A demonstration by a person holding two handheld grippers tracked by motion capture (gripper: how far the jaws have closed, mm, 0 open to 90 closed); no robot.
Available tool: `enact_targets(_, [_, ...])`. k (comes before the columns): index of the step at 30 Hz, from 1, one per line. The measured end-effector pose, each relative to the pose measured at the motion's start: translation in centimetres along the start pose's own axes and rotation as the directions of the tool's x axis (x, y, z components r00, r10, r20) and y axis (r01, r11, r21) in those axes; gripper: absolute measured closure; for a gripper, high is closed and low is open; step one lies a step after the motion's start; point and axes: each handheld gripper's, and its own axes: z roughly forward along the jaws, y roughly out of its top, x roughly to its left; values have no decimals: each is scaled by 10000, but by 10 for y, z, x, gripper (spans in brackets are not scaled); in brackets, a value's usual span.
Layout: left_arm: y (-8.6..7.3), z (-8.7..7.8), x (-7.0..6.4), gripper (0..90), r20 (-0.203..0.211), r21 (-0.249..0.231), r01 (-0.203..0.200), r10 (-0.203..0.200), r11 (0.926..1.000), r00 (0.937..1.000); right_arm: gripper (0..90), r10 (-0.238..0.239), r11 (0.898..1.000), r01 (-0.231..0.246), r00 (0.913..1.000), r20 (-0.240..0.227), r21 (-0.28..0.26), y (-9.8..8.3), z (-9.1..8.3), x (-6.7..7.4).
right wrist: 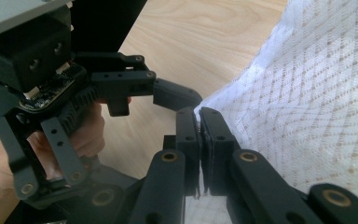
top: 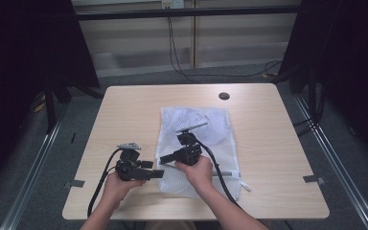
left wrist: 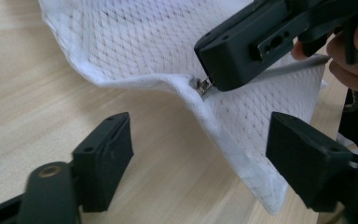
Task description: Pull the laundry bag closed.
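Observation:
A white mesh laundry bag [top: 197,125] lies flat in the middle of the wooden table [top: 124,110]. My right gripper [top: 165,158] points left at the bag's left edge and is shut on the small metal zipper pull [left wrist: 204,87], which lifts the mesh there into a fold [left wrist: 177,81]. In the right gripper view its jaws [right wrist: 199,116] meet at the edge of the mesh [right wrist: 307,93]. My left gripper [top: 153,169] sits just left of the bag, open. Its own jaws [left wrist: 205,154] stand wide apart, with the bag's lower edge lying between them and touching neither pad.
A dark round cable hole [top: 224,96] sits in the table near its far edge. A grey zipper strip runs along the bag's near side to a white tab [top: 245,186]. Bare tabletop lies left and right of the bag. Black curtains and floor cables surround the table.

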Motion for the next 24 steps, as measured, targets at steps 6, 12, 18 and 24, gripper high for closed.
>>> enact_targets(6, [0, 7, -3, 316, 444, 320, 554, -568, 9979, 9974, 867, -23, 10000, 23, 10000, 13, 1, 1, 0, 1])
enact_targets(12, [-1, 11, -4, 396, 469, 374, 388, -406, 9985, 9981, 867, -40, 10000, 40, 10000, 20, -4, 1, -2, 2])
enact_targets(18, [-1, 15, -5, 426, 721, 367, 558, -583, 9978, 9957, 867, -74, 10000, 74, 10000, 23, -20, 2, -2, 2])
enact_targets(24, [0, 19, -6, 478, 816, 363, 838, -865, 9958, 9929, 867, -96, 10000, 96, 10000, 28, -26, 1, -2, 3])
